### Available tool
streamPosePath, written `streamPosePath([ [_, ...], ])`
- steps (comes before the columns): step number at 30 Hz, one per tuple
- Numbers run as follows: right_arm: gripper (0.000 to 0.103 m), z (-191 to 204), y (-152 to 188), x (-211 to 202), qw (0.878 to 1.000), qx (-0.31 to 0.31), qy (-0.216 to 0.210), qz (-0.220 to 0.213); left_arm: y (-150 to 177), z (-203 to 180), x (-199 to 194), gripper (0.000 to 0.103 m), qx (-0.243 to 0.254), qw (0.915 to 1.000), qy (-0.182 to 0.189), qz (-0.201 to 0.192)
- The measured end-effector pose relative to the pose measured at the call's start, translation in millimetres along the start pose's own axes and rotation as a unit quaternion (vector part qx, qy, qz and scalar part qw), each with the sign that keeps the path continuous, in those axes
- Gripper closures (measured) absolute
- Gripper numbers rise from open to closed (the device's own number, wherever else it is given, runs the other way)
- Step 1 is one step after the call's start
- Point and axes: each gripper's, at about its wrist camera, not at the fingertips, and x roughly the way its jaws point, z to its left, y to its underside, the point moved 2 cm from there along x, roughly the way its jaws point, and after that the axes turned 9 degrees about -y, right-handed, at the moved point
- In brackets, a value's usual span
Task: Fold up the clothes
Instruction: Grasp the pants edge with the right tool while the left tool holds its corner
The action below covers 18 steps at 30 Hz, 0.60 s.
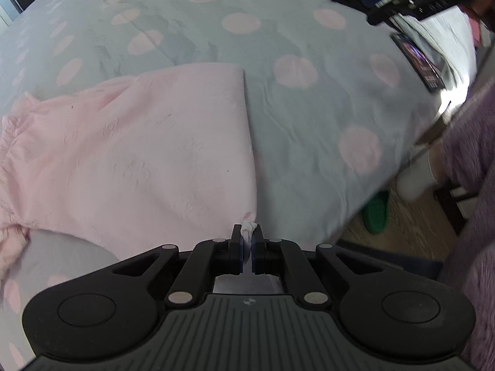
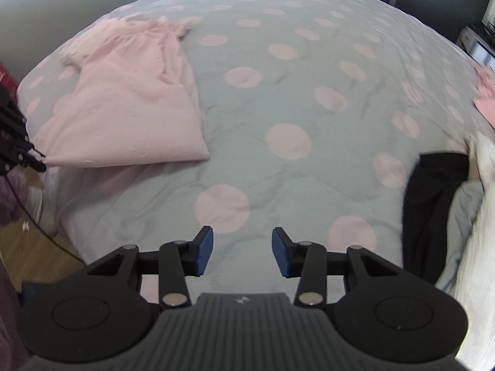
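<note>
Fingers of the left gripper [image 1: 247, 241] are pressed together on a corner of the pink garment [image 1: 133, 160], a small tuft of cloth bunched between the pads. That garment lies partly folded on the bed [image 1: 309, 117], whose grey cover carries pink dots, with one straight folded edge running up from the pinched corner. The right gripper [image 2: 242, 252] hangs over bare cover with its fingers spread and nothing between them; from its view the pink garment sits well off to the left, near the bed's edge, and a black garment [image 2: 433, 204] lies at the right beside some white cloth [image 2: 476, 235].

The step in hand looks like carrying the held corner across to make the next fold. To do it well, the pinch should stay firm so the thin cloth does not slip free, and the corner should travel low and level so the lower layer is not dragged along. Landing it square on the opposite edge would keep the fold neat. The free right gripper could pin the fold line or smooth the top layer, though it is far from the garment now.
</note>
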Motion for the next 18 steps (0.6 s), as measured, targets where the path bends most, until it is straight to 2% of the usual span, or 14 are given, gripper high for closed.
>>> streamPosePath([
  [3, 0.057, 23.5, 2.5, 11.3, 0.998, -0.064, -0.01, 0.01, 24.3, -5.1, 0.7, 0.101, 0.004, 1.0, -0.003, 0.007],
  [7, 0.057, 53.8, 3.2, 30.2, 0.99, -0.14, -0.024, 0.023, 40.8, -4.9, 1.4, 0.101, -0.007, 1.0, -0.006, 0.002],
  [8, 0.051, 63.0, 4.0, 36.0, 0.986, -0.167, -0.021, 0.024, 43.9, -4.2, 0.9, 0.101, -0.012, 0.9999, -0.008, -0.003],
  [10, 0.046, 81.5, 5.9, 47.5, 0.974, -0.225, -0.01, 0.022, 48.9, -2.6, 0.2, 0.101, -0.021, 0.9997, -0.008, -0.013],
  [12, 0.046, 99.3, 8.3, 58.7, 0.956, -0.293, 0.006, 0.012, 50.8, -1.5, 0.3, 0.101, -0.03, 0.9992, -0.006, -0.024],
  [18, 0.046, 129.2, 17.1, 96.0, 0.885, -0.463, 0.05, -0.001, 54.7, 2.7, 0.9, 0.101, -0.046, 0.9979, 0.004, -0.045],
])
